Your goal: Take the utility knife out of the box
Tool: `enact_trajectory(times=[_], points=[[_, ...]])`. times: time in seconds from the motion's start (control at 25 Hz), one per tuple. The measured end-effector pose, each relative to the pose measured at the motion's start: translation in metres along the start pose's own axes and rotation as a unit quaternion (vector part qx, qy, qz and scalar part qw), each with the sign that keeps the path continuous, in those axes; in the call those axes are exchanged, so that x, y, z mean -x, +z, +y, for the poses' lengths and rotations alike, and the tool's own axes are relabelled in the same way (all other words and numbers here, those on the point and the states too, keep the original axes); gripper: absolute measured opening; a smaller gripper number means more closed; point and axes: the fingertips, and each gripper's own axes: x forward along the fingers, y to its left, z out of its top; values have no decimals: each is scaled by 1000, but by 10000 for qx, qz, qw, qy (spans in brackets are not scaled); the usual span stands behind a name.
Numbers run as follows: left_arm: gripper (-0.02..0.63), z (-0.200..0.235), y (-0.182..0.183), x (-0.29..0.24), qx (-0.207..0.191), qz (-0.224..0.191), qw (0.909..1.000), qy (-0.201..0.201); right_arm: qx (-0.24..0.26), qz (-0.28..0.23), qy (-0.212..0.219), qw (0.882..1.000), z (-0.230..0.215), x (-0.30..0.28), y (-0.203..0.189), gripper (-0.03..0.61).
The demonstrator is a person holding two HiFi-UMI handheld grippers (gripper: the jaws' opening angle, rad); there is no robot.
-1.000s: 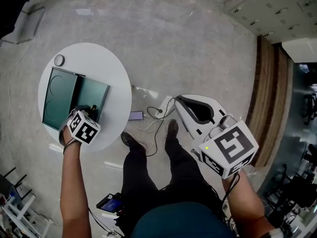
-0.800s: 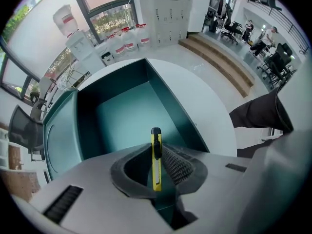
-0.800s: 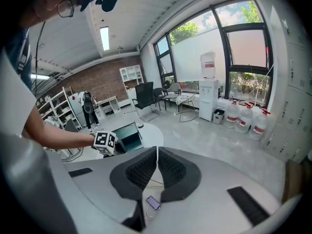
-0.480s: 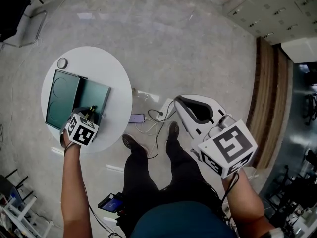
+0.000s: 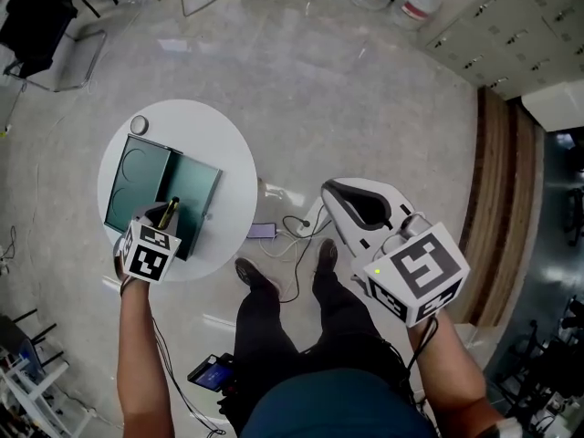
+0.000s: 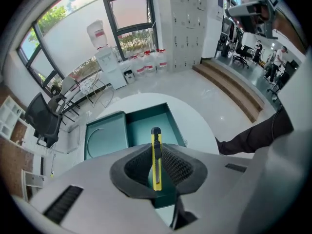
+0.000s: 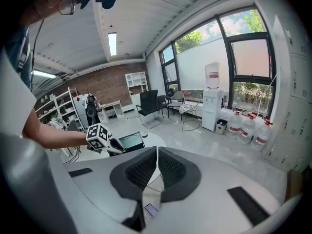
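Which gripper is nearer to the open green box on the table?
Left. The left gripper holds a utility knife right over the box; the right gripper hangs far from it, beyond the table's edge, over the floor.

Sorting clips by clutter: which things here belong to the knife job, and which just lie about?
Job: left gripper, utility knife in its jaws, open box, table.
Lying about: small round thing on table, phone, cables, water bottles, chair.

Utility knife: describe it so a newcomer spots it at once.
Find the round white table holding an open teal box. Over the box, the left gripper clamps the utility knife: a slim yellow bar with a black slider, the only yellow thing there.
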Motion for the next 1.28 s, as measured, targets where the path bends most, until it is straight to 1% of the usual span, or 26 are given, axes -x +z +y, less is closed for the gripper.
enact_trajectory(times=[0.28, 0.44, 0.6, 0.84, 1.04, 1.16, 1.28], points=[[74, 3, 21, 75, 382, -668, 9969, 182, 204, -256, 89, 9994, 20, 23, 31, 38], [74, 0, 38, 126, 700, -1204, 9901, 176, 341, -408, 133, 9985, 32, 42, 52, 38], [74, -2, 50, 183, 770, -1652, 9826, 343, 487, -594, 205, 9968, 51, 63, 75, 38], [74, -13, 64, 278, 918, -2354, 9660, 542, 733, -873, 356, 9928, 84, 98, 115, 38], [74, -24, 62, 352, 1006, -2848, 9505, 732, 952, -1088, 514, 9882, 117, 122, 144, 38], [74, -30, 62, 388, 1056, -3126, 9399, 877, 1120, -1259, 630, 9837, 136, 133, 161, 40], [74, -35, 66, 424, 1206, -3403, 9277, 949, 1236, -1475, 792, 9781, 157, 143, 180, 38]])
